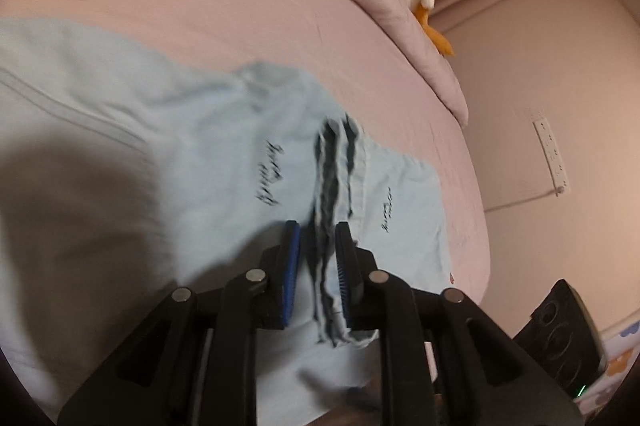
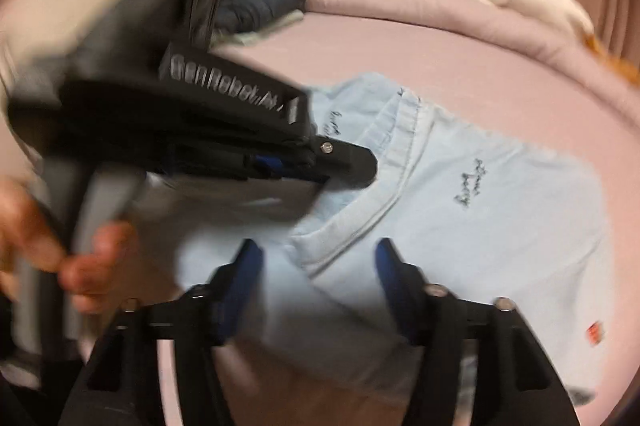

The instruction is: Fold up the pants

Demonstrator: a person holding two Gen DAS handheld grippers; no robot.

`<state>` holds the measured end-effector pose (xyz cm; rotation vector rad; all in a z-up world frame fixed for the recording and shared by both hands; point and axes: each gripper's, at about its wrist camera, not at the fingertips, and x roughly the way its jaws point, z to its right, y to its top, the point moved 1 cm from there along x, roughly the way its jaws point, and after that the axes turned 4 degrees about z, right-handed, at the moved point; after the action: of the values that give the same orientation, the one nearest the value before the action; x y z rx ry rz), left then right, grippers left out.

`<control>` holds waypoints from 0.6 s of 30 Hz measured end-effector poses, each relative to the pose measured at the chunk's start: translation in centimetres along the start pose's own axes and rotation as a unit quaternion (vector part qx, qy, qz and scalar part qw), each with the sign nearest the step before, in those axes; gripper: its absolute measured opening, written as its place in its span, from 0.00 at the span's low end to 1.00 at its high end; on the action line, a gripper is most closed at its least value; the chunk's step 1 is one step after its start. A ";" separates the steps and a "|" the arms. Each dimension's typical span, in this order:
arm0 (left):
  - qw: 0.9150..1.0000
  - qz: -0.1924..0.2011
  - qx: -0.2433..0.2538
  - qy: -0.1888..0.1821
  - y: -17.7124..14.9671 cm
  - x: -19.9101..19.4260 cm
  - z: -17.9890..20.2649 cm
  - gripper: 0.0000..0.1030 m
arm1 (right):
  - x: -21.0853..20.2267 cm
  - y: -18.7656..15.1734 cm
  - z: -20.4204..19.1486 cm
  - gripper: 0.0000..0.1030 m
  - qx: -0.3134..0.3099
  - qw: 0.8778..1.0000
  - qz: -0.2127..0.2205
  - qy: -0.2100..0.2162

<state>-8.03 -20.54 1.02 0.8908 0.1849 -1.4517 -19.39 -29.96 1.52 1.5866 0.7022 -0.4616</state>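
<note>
**Fold begun, not finished**

Your left gripper (image 1: 318, 266) has its fingers narrowed around the bunched waistband (image 1: 332, 193), apparently pinching it. Your right gripper (image 2: 320, 282) is spread wide, holding nothing, with the pants (image 2: 460, 209) just ahead on the bed (image 2: 400, 49). The pants look doubled leg over leg; the crosswise folds remain.

pink-sheeted bed (image 1: 240, 5), rumpled pink duvet (image 2: 400, 5), pale wall (image 1: 540, 85) with a power strip (image 1: 552, 155), warm dim light
</note>
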 end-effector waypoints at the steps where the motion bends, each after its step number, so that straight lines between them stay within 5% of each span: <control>1: 1.000 0.011 0.007 0.006 0.1 -1.1 -0.1 0.33 | -0.7 0.1 0.3 0.62 0.013 1.000 0.006 0.016; 5: 0.999 0.024 0.038 -0.014 0.0 -2.1 2.6 0.36 | -4.5 0.5 3.5 0.62 0.071 0.996 0.046 0.035; 11: 0.992 -0.009 0.127 -0.026 -2.3 2.2 8.8 0.29 | -7.3 -1.0 9.6 0.62 0.136 0.983 0.053 -0.110; 16: 0.986 -0.013 0.145 0.086 -3.5 5.3 6.8 0.09 | -5.7 -1.2 11.5 0.50 0.143 0.981 0.027 -0.128; 18: 0.987 0.005 0.122 0.102 -3.8 4.3 4.4 0.01 | -4.5 -1.7 11.1 0.50 0.134 0.982 0.003 -0.133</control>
<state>-12.50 -26.08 -0.19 1.2395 0.1563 -1.3915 -22.65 -41.61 1.62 1.7348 0.4442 -0.7734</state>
